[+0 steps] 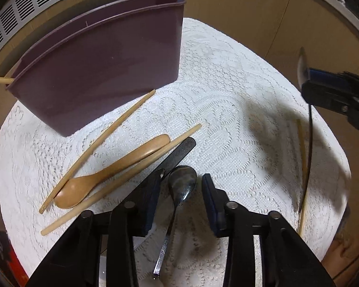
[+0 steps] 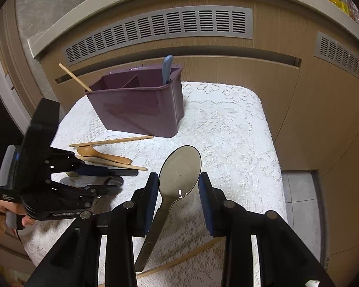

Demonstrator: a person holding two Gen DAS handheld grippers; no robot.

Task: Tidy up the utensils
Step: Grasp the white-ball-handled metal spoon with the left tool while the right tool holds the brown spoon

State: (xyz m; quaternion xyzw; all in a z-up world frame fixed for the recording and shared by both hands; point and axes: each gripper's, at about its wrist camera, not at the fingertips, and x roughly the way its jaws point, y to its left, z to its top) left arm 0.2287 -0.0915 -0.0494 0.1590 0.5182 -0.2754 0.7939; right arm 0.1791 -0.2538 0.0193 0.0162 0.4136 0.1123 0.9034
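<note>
A purple utensil holder stands at the back of the white lace cloth; it also shows in the left wrist view. It holds a blue utensil and a wooden chopstick. My left gripper is open, low over a small metal spoon that lies between its fingers. My right gripper has its fingers around the bowl of a large metal spoon, held above the cloth; the left wrist view shows that spoon edge-on in it. A wooden spoon and chopsticks lie to the left.
A black flat utensil lies beside the small spoon. Another chopstick lies at the cloth's right side, under the right gripper. Wooden cabinet fronts with grey vents stand behind the table. Tiled floor shows to the right.
</note>
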